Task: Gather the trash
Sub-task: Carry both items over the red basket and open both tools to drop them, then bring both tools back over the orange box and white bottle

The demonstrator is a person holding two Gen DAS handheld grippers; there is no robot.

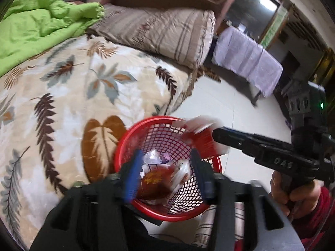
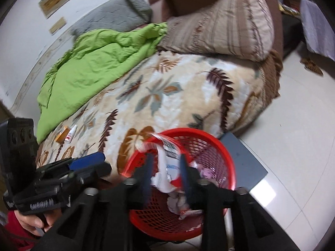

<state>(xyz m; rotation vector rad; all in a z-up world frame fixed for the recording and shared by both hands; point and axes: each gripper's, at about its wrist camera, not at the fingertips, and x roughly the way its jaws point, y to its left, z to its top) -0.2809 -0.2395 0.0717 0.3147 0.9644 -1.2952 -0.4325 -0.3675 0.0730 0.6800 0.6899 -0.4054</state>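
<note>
The red mesh basket point(image 1: 167, 167) stands on the pale floor right beside the bed point(image 1: 83, 96), and it serves as the landmark here. The left hand-held gripper point(image 1: 165, 173) hangs over its mouth with the jaws spread, nothing pressed between them. Below it, inside the basket, lie a red snack wrapper point(image 1: 155, 179) and clear plastic scraps. The right hand-held gripper point(image 2: 165, 175) is also above the basket, jaws parted. A crumpled white and red wrapper point(image 2: 167, 167) sits blurred between them over the basket's opening; whether the pads touch it I cannot tell. Away from the basket, on the bed's leaf-patterned blanket, a small orange box point(image 2: 62, 133) and a white tube point(image 2: 70, 135) lie beside the green quilt point(image 2: 94, 62).
</note>
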